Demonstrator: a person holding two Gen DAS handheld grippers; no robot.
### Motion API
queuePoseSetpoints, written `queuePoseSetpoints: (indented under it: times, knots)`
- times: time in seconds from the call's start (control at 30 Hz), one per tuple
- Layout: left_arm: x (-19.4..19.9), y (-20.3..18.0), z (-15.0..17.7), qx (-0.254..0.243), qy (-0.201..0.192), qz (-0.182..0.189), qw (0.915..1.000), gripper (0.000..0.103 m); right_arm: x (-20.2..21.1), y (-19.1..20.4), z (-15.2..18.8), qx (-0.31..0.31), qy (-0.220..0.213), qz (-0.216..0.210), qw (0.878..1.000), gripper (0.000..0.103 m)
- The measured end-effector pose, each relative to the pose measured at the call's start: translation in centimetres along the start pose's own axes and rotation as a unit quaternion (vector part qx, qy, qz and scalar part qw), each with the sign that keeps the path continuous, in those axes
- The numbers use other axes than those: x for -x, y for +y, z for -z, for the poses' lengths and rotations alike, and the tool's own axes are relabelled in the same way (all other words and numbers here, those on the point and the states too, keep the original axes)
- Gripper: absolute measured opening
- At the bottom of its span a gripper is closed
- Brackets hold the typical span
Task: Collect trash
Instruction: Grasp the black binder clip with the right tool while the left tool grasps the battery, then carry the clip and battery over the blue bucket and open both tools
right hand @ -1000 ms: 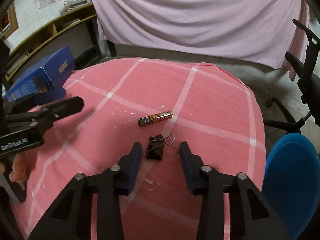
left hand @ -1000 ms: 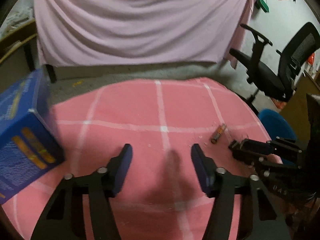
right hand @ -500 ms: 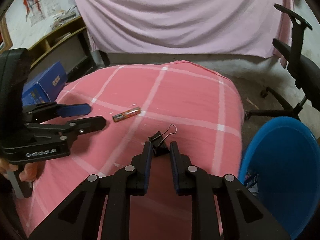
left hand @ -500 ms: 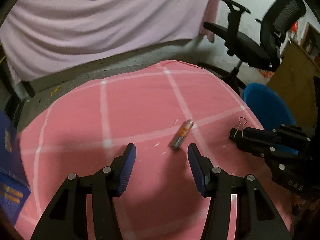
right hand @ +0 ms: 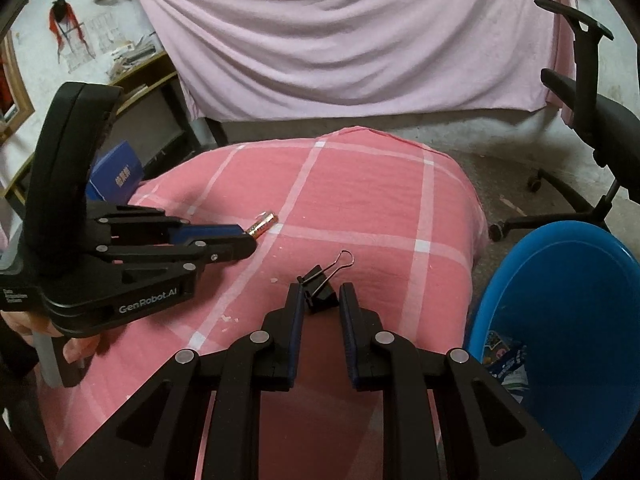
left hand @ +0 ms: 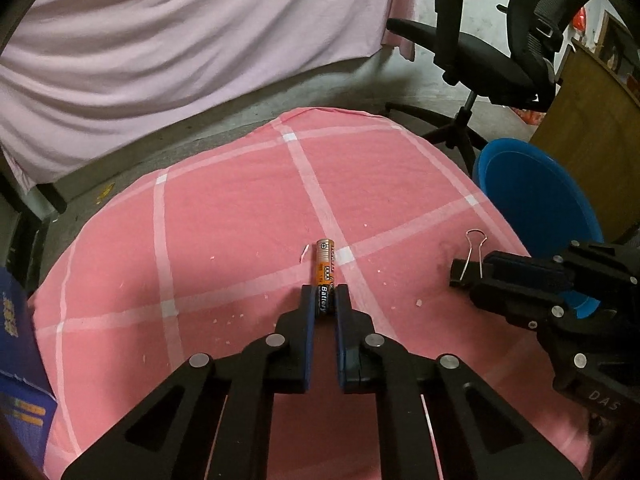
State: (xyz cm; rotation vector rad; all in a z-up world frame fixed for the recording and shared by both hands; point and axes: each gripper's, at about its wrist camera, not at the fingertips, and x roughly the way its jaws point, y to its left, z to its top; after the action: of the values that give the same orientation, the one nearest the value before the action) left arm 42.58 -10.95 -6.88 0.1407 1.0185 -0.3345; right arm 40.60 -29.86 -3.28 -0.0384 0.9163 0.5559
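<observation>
Left gripper (left hand: 324,300): jaws closing onto the battery (left hand: 325,270), which lies on the pink cloth (left hand: 240,220). Right gripper (right hand: 319,300): nearly shut, gripping the binder clip (right hand: 320,280). Blue bin (right hand: 560,320) at 3 o'clock; office chair (left hand: 500,52) at 1 o'clock.

Far half of the surface (left hand: 240,208): open cloth, you can pass freely.
Right edge: blue bin (right hand: 560,300) stands close.
Left edge: blue box (left hand: 16,344) blocks you.
</observation>
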Motion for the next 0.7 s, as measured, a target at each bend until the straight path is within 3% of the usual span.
queuePoseSetpoints:
  times: [0.2, 0.43, 0.7]
  knots:
    - [2.3, -0.2, 1.0, 0.033, -0.035, -0.010, 0.9988, 0.007, 0.6, -0.2, 0.3, -0.007, -0.016, -0.006, 1.000, 0.016]
    - [5.9, -0.8, 1.4, 0.058, -0.090, -0.020, 0.9940, 0.007, 3.1, -0.2, 0.6, -0.009, -0.085, -0.009, 0.996, 0.014]
    - [8.5, -1.9, 2.2, 0.069, -0.148, -0.029, 0.9862, 0.007, 4.4, -0.6, 0.8, -0.015, -0.127, -0.018, 0.992, 0.014]
